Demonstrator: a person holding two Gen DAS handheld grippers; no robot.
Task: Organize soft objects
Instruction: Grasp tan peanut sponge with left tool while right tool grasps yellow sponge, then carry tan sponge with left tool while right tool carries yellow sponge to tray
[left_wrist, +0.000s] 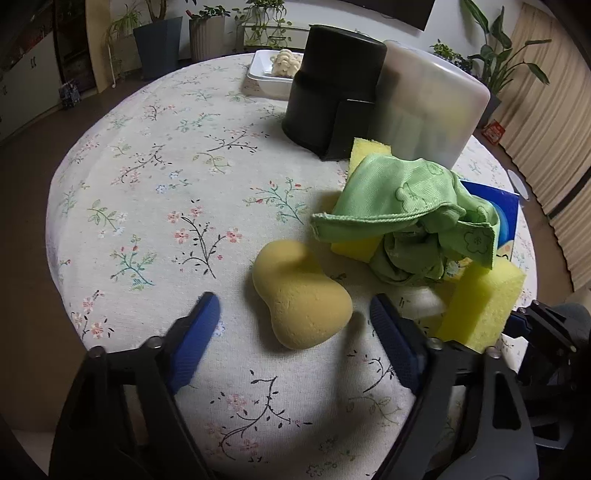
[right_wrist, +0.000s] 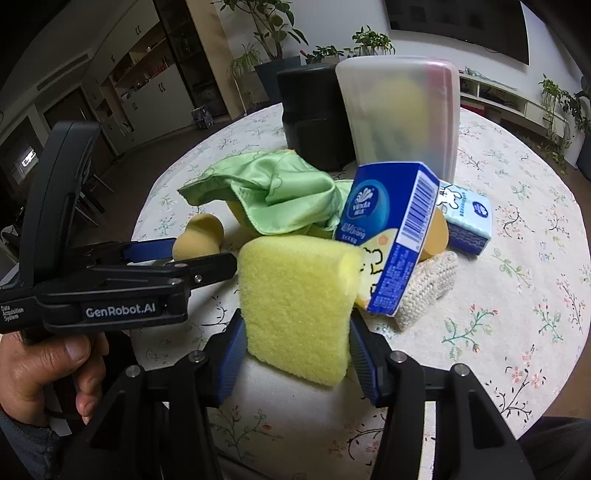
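My right gripper (right_wrist: 295, 354) clamps a yellow sponge (right_wrist: 295, 306), upright between its pads. A tan peanut-shaped sponge (left_wrist: 301, 295) lies flat before my left gripper (left_wrist: 295, 314). The crumpled green cloth (left_wrist: 410, 218) drapes over more yellow sponges (left_wrist: 356, 245).

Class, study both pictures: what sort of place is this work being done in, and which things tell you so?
Most likely a home living or dining room. A round table wears a flowered cloth, potted plants line the wall, and a dark screen hangs above low shelves.
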